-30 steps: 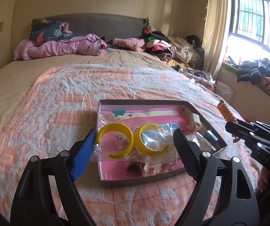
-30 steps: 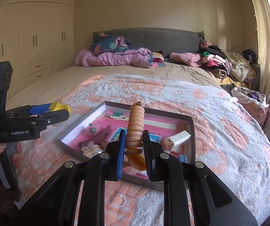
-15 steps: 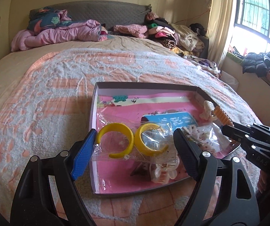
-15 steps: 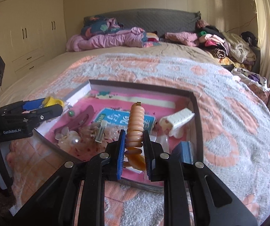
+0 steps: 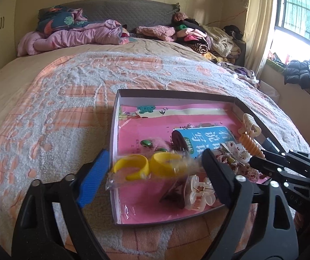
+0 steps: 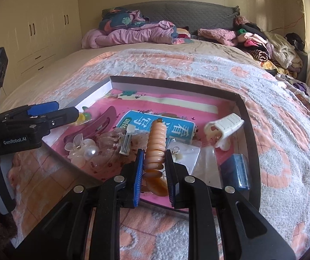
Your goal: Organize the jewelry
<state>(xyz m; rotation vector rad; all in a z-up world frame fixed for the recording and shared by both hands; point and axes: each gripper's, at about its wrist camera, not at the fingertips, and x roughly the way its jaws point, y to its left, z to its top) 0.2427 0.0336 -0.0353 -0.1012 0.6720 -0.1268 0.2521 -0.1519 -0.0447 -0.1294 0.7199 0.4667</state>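
A shallow grey box [image 5: 176, 94] with a pink lining lies on the bed, holding hair clips and small bags. My left gripper [image 5: 155, 166] hovers over its near left corner. Its jaws are opening, and the clear bag of two yellow bangles [image 5: 148, 169] between them is blurred, with a gap at the blue pad. My right gripper [image 6: 154, 153] hangs over the box's near edge. Its jaws are just starting to open, and the pads still touch the orange ridged hair clip [image 6: 156, 143], which stands upright. The same clip [image 5: 251, 145] shows at the right of the left wrist view.
Inside the box are a white claw clip [image 6: 224, 127], a clear flower clip [image 6: 81, 147], a blue booklet [image 6: 176, 127] and a small blue box [image 6: 236, 171]. Folded quilts [image 6: 133, 32] and piled clothes [image 6: 263, 43] lie at the headboard. Wardrobes stand left, a window right.
Both grippers have come down closer over the box. The left jaws have widened and the bangle bag has slipped lower and tilted. The orange clip stays between the right pads.
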